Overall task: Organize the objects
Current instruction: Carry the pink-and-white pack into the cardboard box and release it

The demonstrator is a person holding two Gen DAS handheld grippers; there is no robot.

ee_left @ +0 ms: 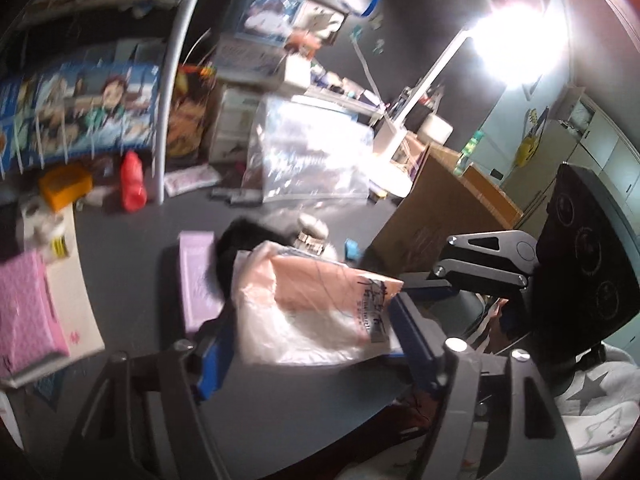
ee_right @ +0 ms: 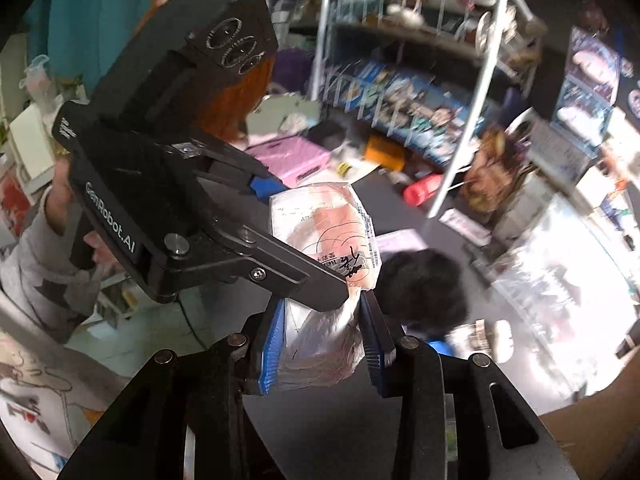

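The plastic packet [ee_left: 316,312], a clear pouch with a peach-coloured printed panel and dark lettering, sits between both tools above the dark grey desk [ee_left: 304,396]. From the left wrist, the left gripper [ee_left: 308,344] has its blue-padded fingers spread wide with the packet lying between them; the wrap bulges at the far pad, but I cannot tell whether the pads actually press on it. The right gripper [ee_left: 404,288] comes in from the right and meets the packet at its printed corner. Behind it lie a lilac box [ee_left: 198,280], something black and fuzzy [ee_left: 248,236], a small blue block [ee_left: 352,249], a red bottle [ee_left: 133,184], an orange box [ee_left: 66,188], a pink padded pack [ee_left: 26,312] and a cardboard box [ee_left: 436,204]; the background is blurred. From the right wrist, the right gripper [ee_right: 320,344] is clamped on the crumpled lower end of the packet [ee_right: 332,240], its film bunched between the blue pads, while the left gripper [ee_right: 308,240] reaches in from the left around the upper part, one finger [ee_right: 264,186] behind the film and one in front. The wire rack [ee_right: 416,92] of picture cards stands beyond. The packet looks light, soft and crinkly, and I judge the film slippery and easily stretched. The firmer printed part, or a sealed edge, seems the safer hold, since loose film alone could slide out of the pads.
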